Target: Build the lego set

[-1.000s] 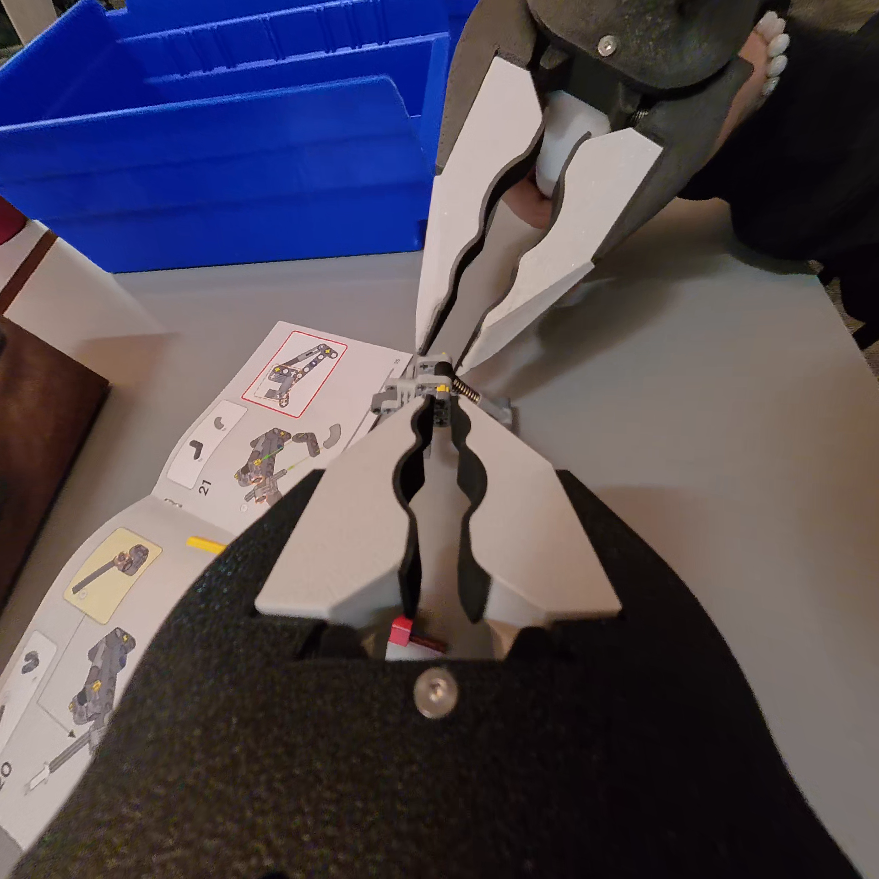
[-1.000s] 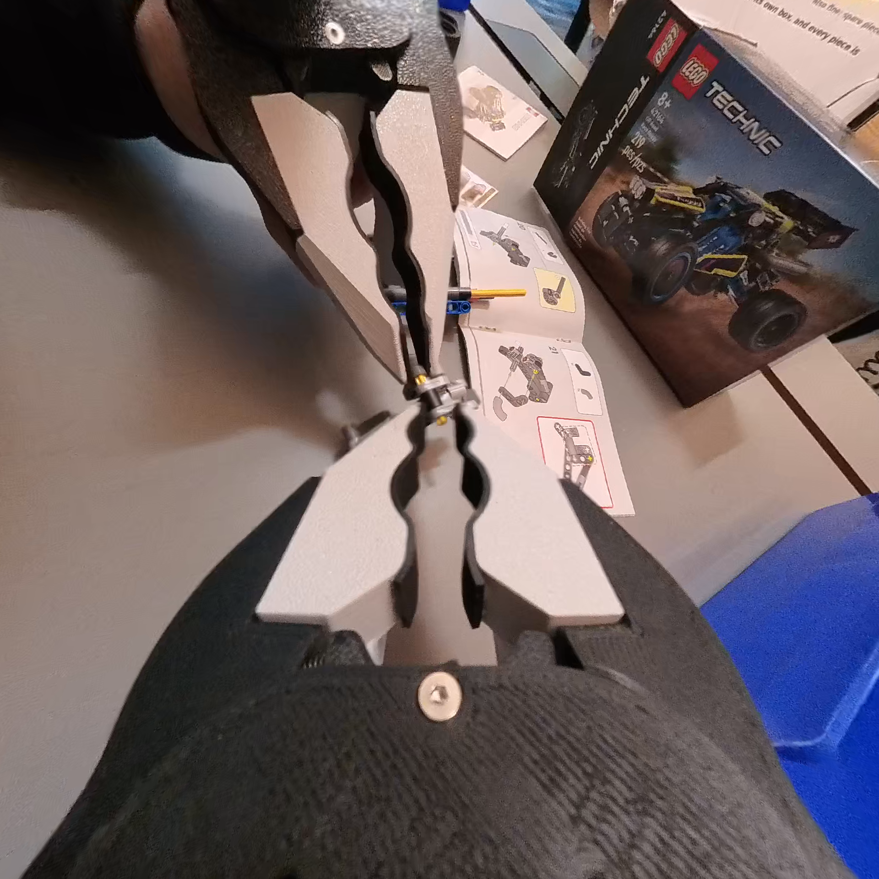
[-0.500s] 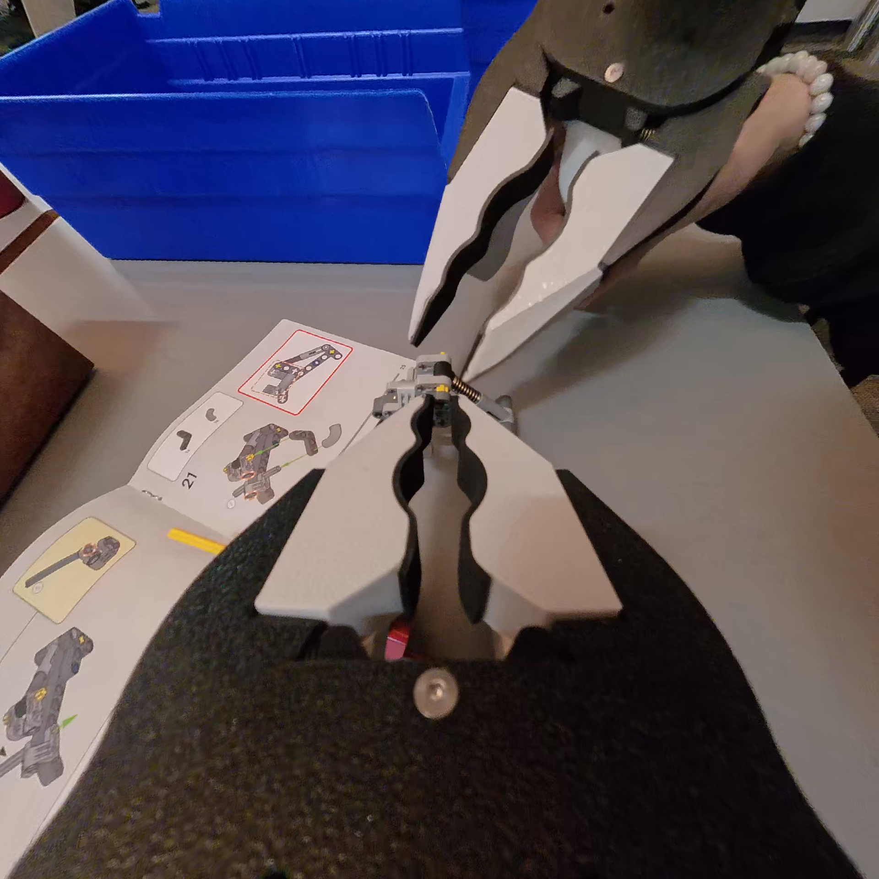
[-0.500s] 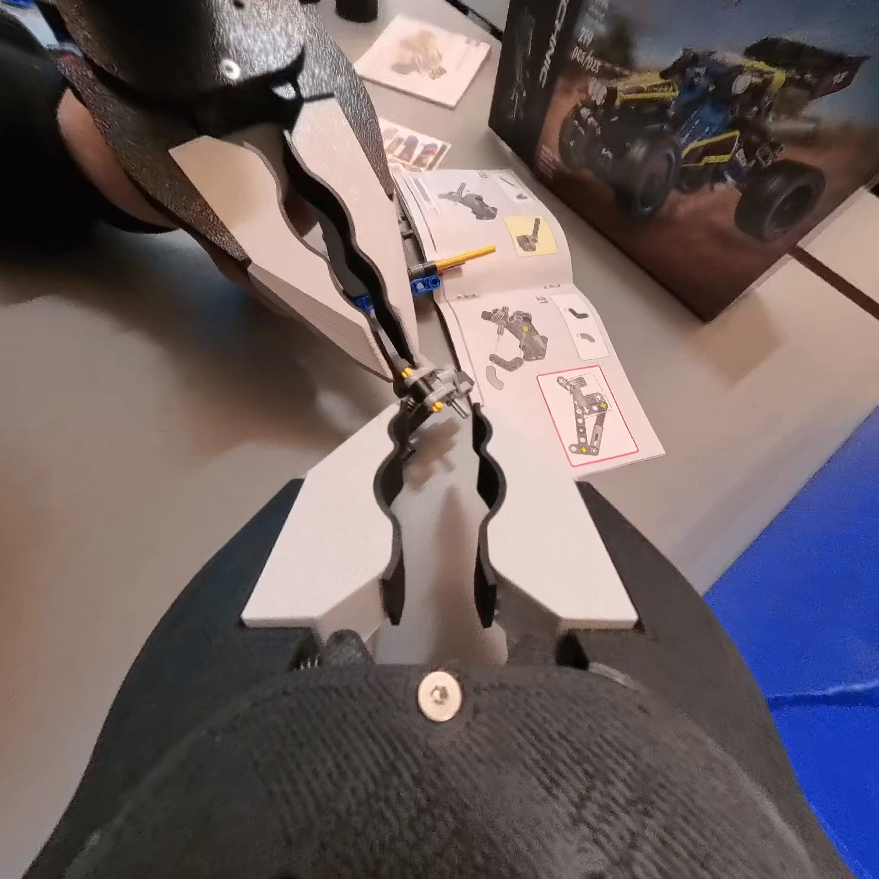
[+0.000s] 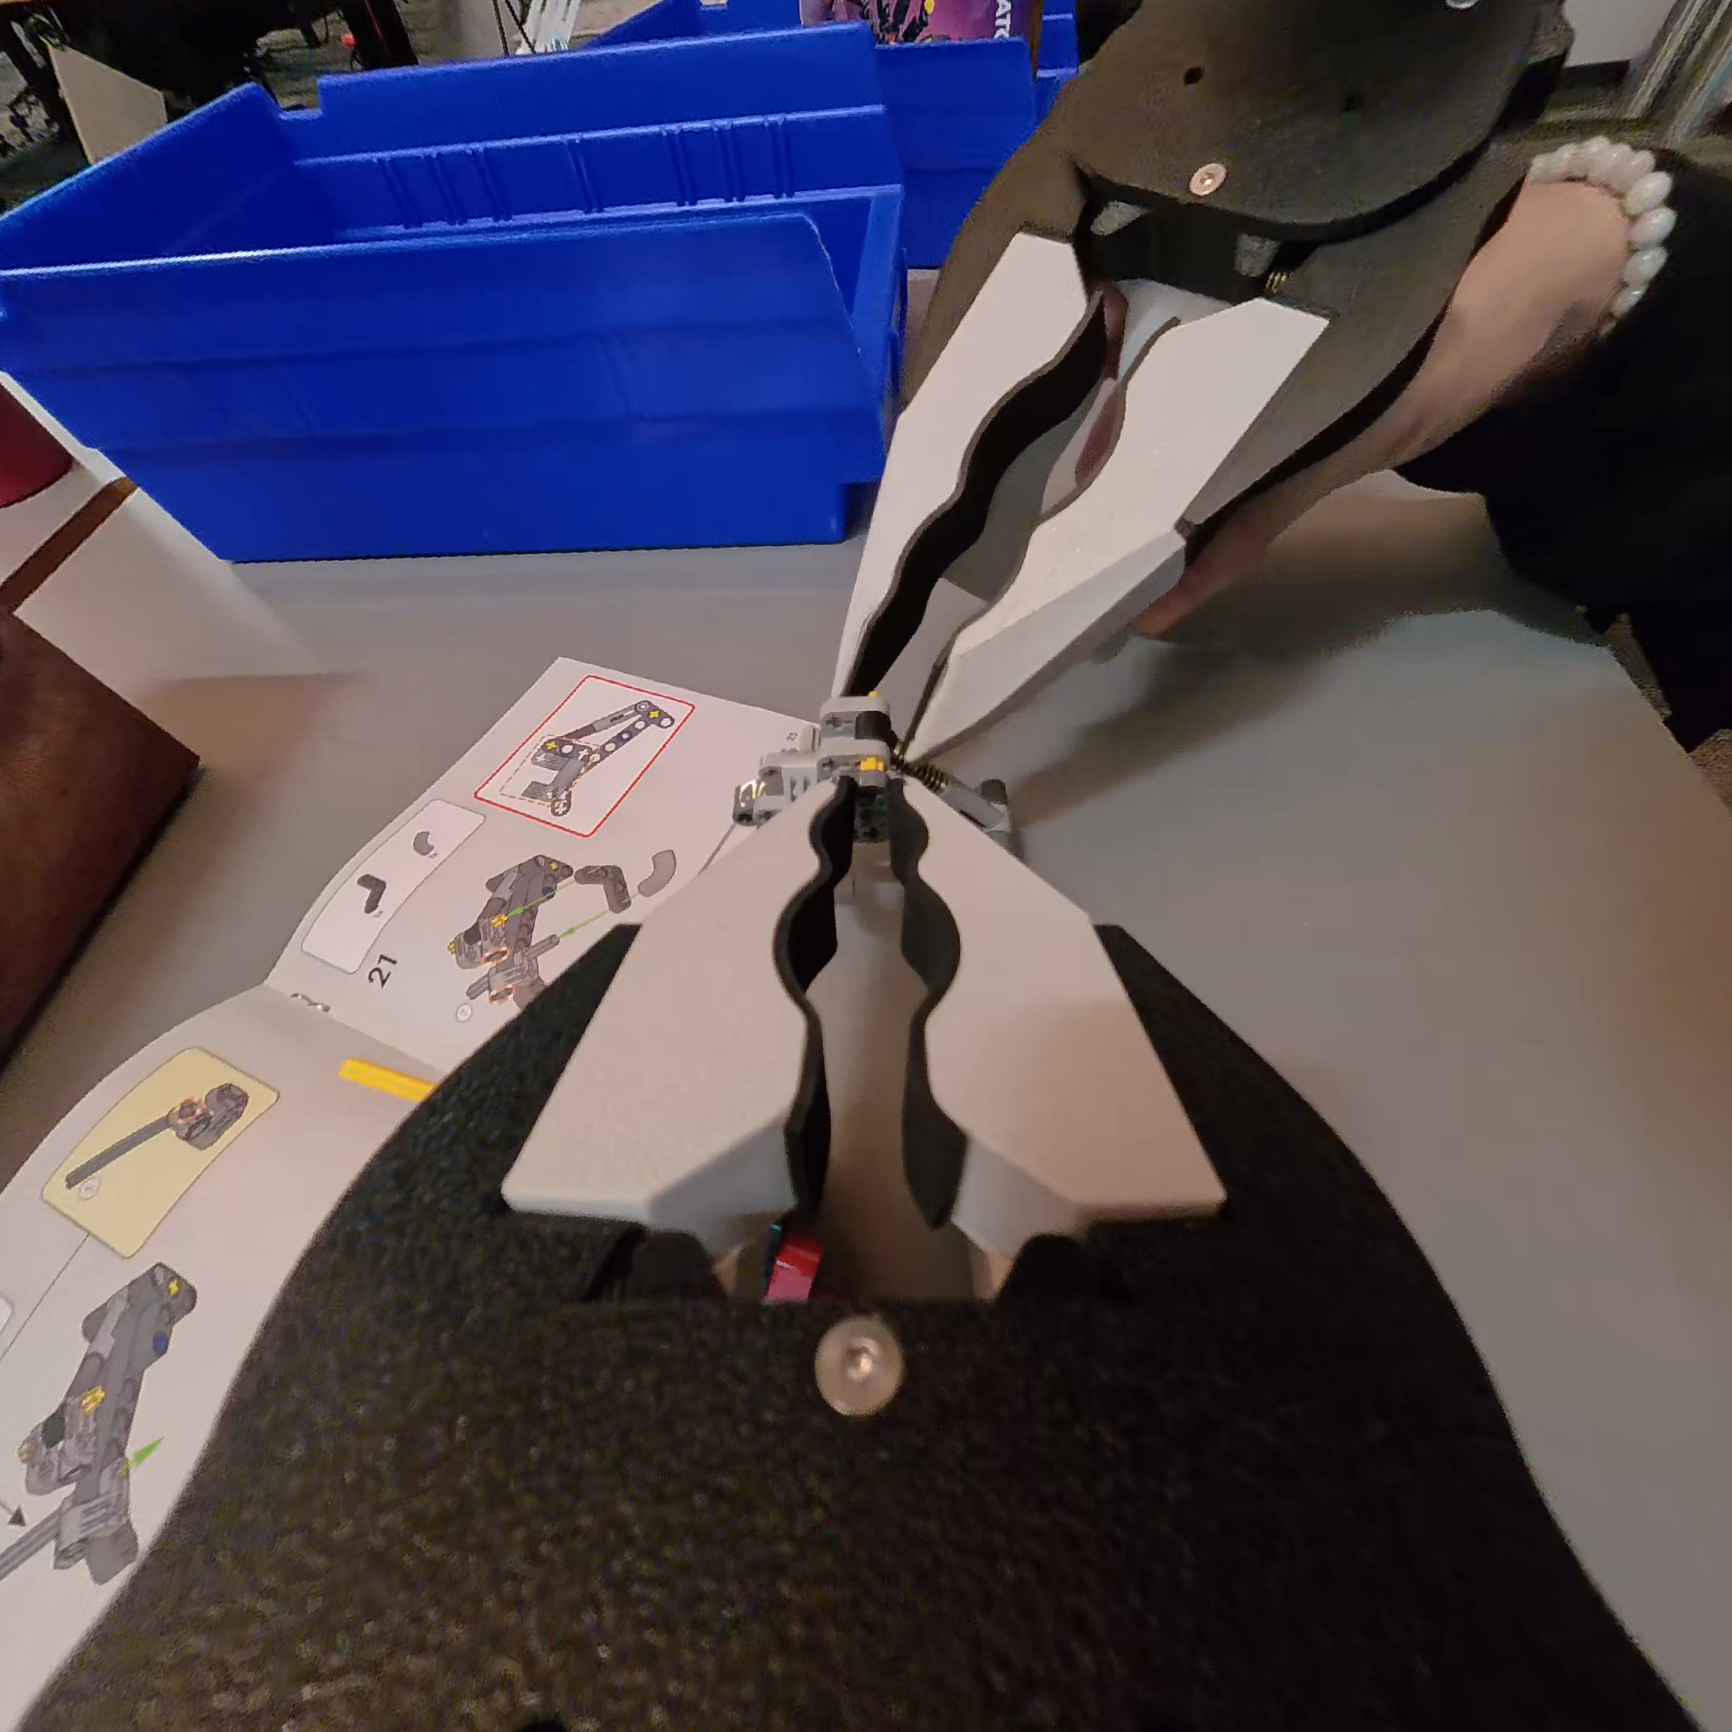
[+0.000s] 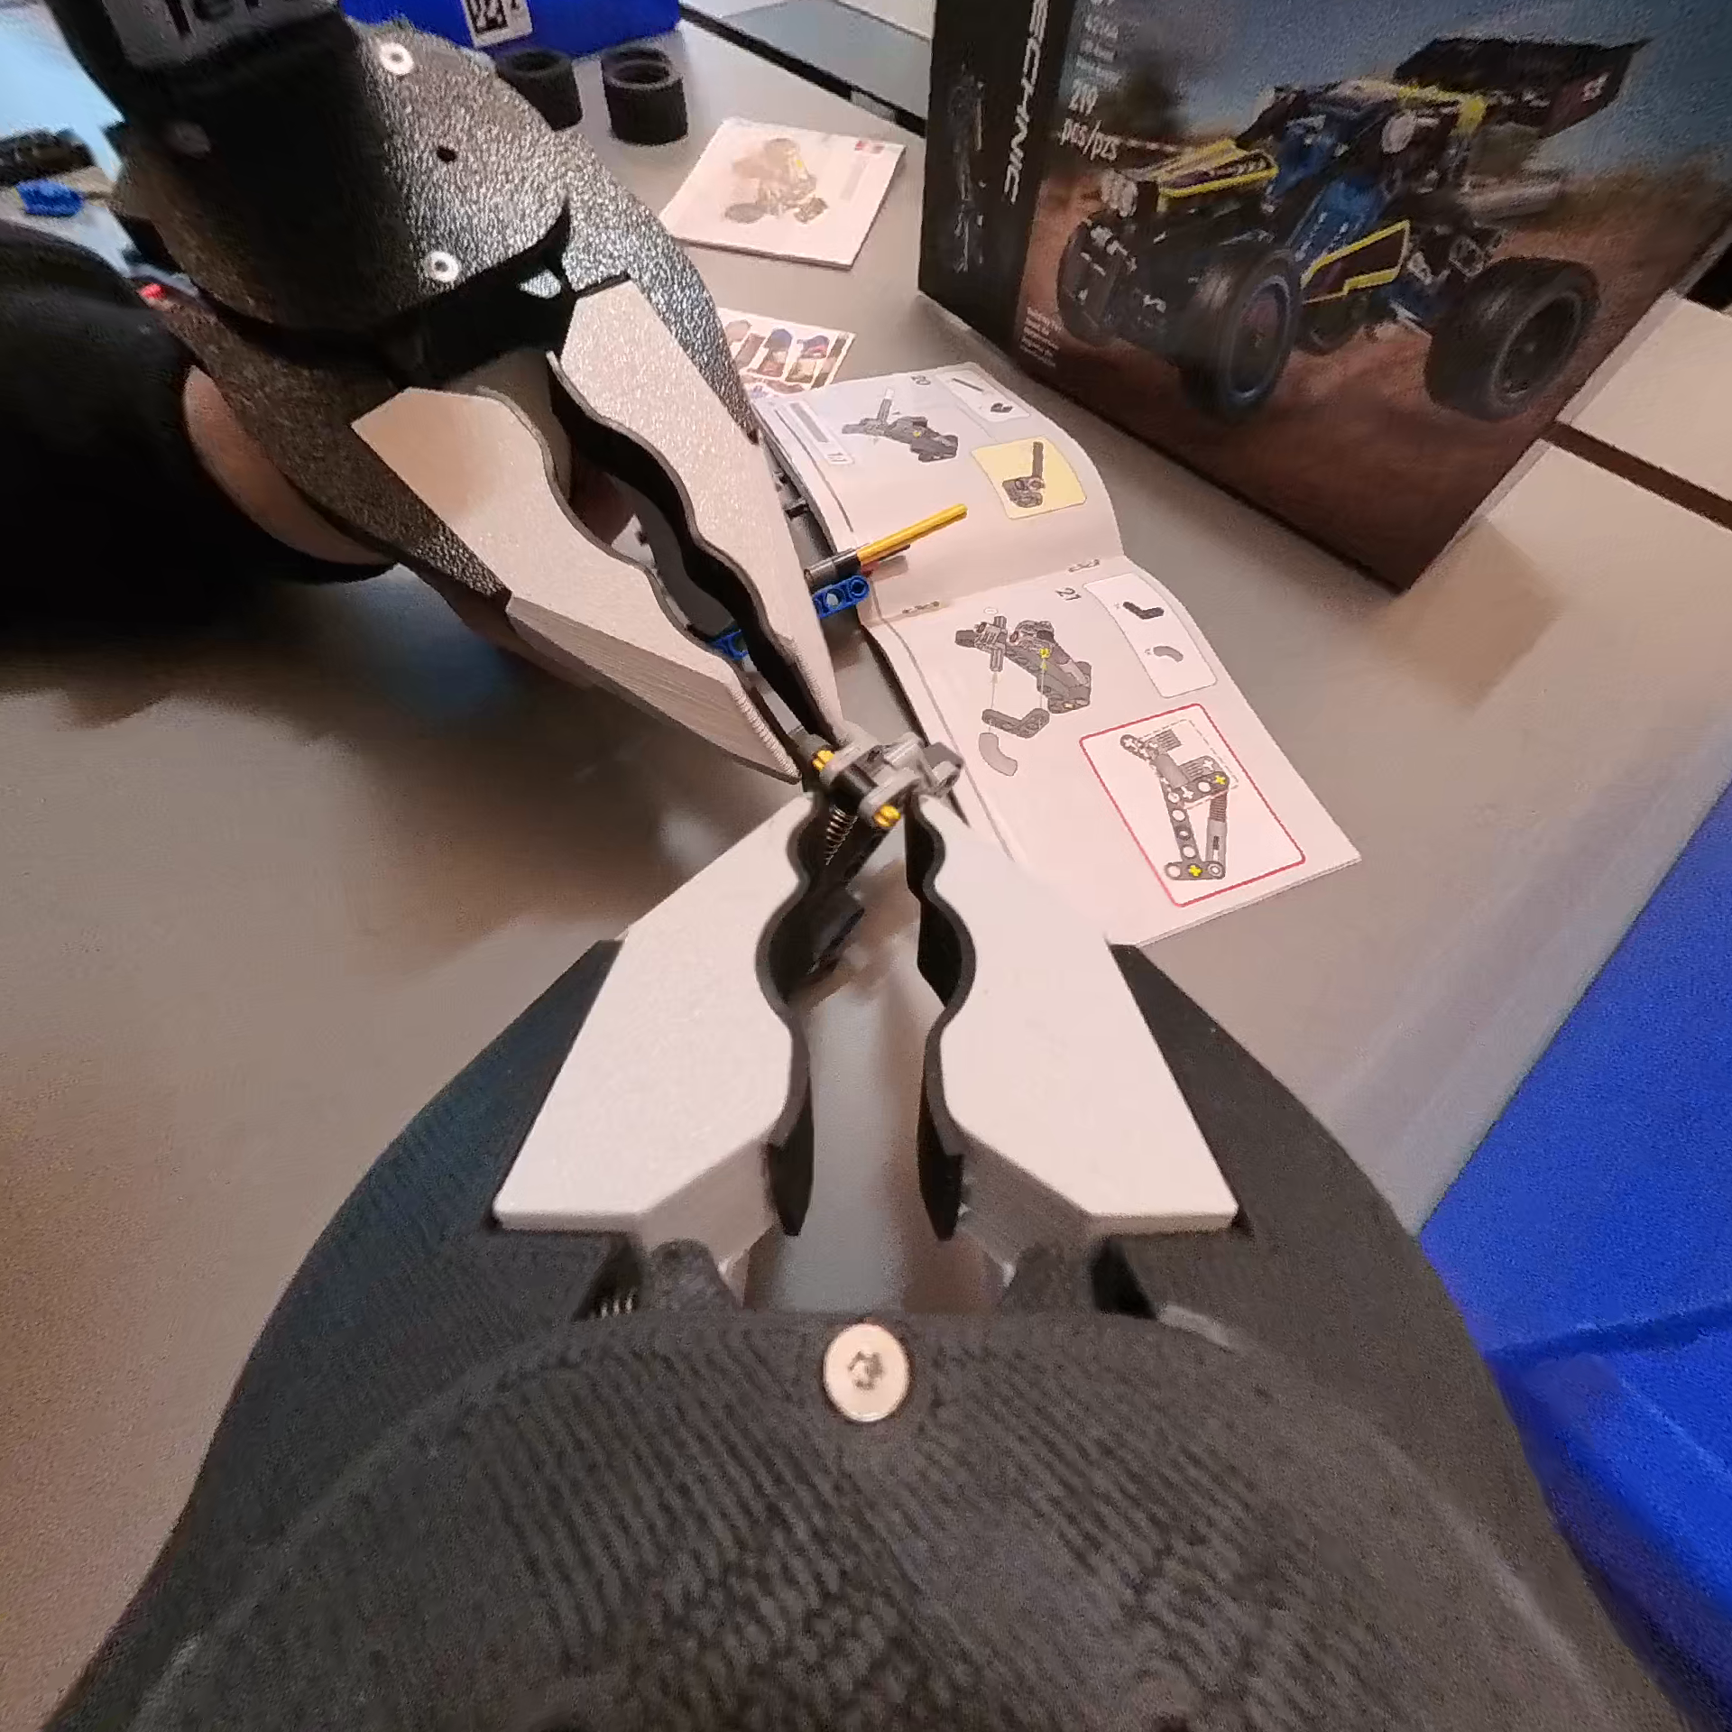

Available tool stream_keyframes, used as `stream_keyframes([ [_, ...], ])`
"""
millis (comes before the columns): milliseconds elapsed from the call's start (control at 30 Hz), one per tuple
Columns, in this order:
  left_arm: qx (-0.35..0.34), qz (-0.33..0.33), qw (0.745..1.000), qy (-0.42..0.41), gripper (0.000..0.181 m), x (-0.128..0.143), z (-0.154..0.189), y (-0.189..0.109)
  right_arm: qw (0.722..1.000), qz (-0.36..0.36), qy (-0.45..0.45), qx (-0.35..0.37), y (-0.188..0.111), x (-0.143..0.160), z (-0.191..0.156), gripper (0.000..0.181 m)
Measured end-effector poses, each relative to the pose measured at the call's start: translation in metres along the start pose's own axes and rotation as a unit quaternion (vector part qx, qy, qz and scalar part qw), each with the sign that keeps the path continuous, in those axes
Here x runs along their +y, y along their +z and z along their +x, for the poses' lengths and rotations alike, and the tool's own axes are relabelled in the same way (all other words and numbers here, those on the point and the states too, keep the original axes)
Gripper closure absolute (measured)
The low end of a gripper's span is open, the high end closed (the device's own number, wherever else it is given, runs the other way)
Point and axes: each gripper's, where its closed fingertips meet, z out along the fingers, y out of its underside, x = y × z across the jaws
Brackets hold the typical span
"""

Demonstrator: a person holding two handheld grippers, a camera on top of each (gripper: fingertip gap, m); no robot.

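A small grey lego assembly (image 5: 825, 759) with yellow pins and a black spring shock (image 5: 923, 770) hangs just above the grey table, held between both grippers. My left gripper (image 5: 867, 815) is shut on its near side. My right gripper (image 5: 886, 717) comes down from the upper right, and its tips close on the far side. In the right wrist view the right gripper (image 6: 858, 825) grips the assembly (image 6: 890, 764) at the spring shock (image 6: 839, 834), which lies along its left finger. The left gripper (image 6: 811, 750) comes in from the upper left.
An open instruction booklet (image 5: 422, 890) (image 6: 1125, 750) lies under and beside the assembly, with a yellow axle (image 6: 914, 534) and a small blue piece (image 6: 843, 595) on it. Blue bins (image 5: 469, 375) stand behind. The set's box (image 6: 1312, 234), a leaflet (image 6: 783, 192) and black tyres (image 6: 642, 89) lie further off. Left and right tips are no more than a few centimetres apart.
My right gripper opened off the assembly half a second ago and has closed on it again, now at a lower angle. My left gripper kept its hold.
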Motion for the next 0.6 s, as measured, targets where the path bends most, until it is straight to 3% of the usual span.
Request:
stream_keyframes([
  [300, -0.01, 0.001, 1.0, -0.002, 0.177, -0.001, -0.001, 0.0, 0.998, 0.002, 0.05, 0.026, 0.004, 0.006, -0.005, 0.155],
  [600, -0.032, -0.002, 0.999, -0.015, 0.177, 0.001, -0.008, 0.0, 0.993, 0.001, 0.022, 0.112, 0.014, 0.007, 0.006, 0.165],
])
